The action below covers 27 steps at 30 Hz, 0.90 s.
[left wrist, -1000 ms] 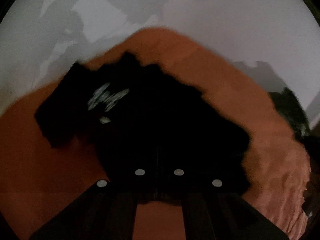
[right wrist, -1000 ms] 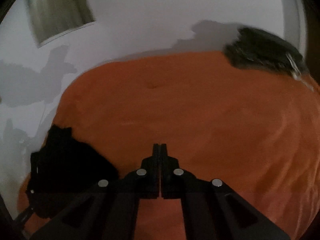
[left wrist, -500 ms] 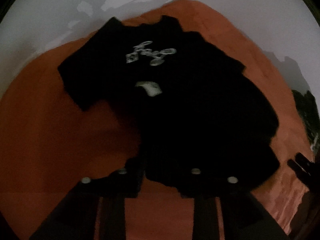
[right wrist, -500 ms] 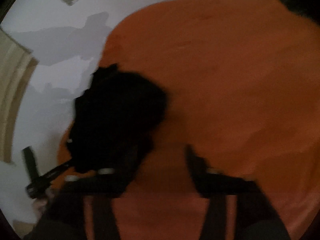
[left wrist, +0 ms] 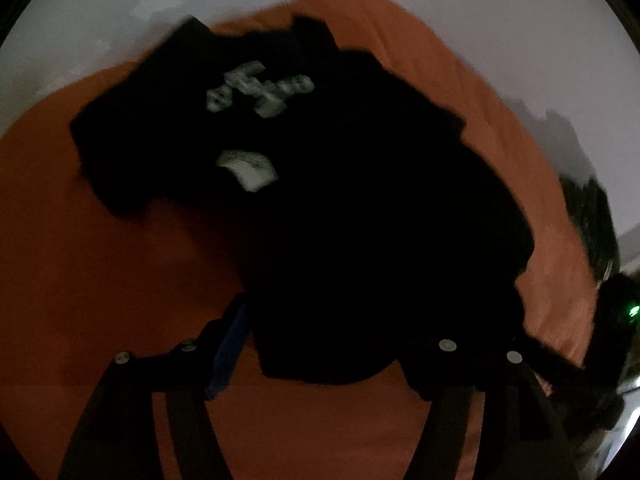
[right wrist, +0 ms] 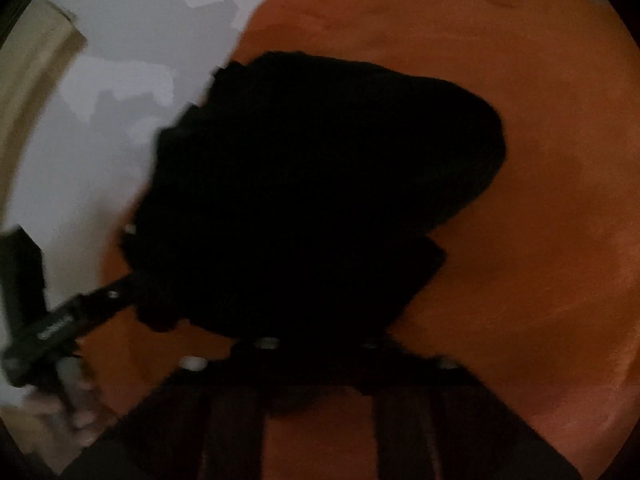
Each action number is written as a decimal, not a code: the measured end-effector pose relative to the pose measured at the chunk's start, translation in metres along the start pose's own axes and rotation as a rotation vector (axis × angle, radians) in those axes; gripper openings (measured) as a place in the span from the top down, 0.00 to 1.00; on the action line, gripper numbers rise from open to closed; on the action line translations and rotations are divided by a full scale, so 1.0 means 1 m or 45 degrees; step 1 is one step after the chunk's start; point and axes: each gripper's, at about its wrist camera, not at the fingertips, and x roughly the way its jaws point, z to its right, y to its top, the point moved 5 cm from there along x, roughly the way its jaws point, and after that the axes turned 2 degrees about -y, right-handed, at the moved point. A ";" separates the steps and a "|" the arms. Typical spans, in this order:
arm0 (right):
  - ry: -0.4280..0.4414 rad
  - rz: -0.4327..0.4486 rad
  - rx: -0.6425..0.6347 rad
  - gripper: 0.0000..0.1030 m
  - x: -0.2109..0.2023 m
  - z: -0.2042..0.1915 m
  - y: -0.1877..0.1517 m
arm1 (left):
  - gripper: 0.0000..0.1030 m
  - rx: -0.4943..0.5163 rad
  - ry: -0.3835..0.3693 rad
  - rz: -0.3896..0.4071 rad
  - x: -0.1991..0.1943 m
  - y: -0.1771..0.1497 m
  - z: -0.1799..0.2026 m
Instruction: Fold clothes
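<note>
A black T-shirt (left wrist: 360, 208) with a pale print lies crumpled on an orange cover (left wrist: 100, 280). My left gripper (left wrist: 332, 324) stands over its near hem. Its jaws are opening and the hem lies loosely between them, the blue pad (left wrist: 230, 344) clear of the cloth. In the right wrist view the same T-shirt (right wrist: 320, 184) fills the middle and drapes over my right gripper (right wrist: 320, 344), which is shut on its near edge, fingertips hidden by the cloth. The left gripper (right wrist: 116, 292) reaches in from the left, and the right gripper (left wrist: 560, 364) from the right.
Another dark garment (left wrist: 588, 224) lies at the cover's far right edge. Pale floor (left wrist: 480, 8) surrounds the orange cover (right wrist: 540, 200). A beige frame (right wrist: 24, 100) runs along the left. A person's hand (right wrist: 76, 412) holds the left gripper.
The left gripper let go of the shirt and spread its jaws, and the shirt settled onto the cover. The right gripper swung left to the shirt, opened, then closed on its edge.
</note>
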 end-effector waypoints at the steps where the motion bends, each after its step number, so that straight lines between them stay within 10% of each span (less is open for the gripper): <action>1: -0.034 0.028 0.005 0.96 -0.006 0.005 0.000 | 0.60 0.033 0.015 0.003 0.004 -0.001 0.005; 2: -0.068 0.056 0.010 0.96 -0.012 0.010 0.000 | 0.86 0.062 0.024 0.009 0.006 -0.001 0.009; 8: -0.306 0.219 0.051 0.97 -0.059 0.055 0.003 | 0.89 0.177 0.002 0.166 -0.026 -0.003 0.049; 20: -0.492 0.439 0.307 0.98 -0.181 0.164 0.004 | 0.94 0.560 -0.394 0.268 -0.100 -0.044 0.211; 22: -0.513 0.445 0.321 0.98 -0.191 0.174 -0.002 | 0.91 0.588 -0.375 0.259 -0.098 -0.052 0.220; 27: -0.604 0.486 0.333 0.98 -0.216 0.204 -0.020 | 0.46 0.382 -0.380 0.207 -0.088 -0.046 0.174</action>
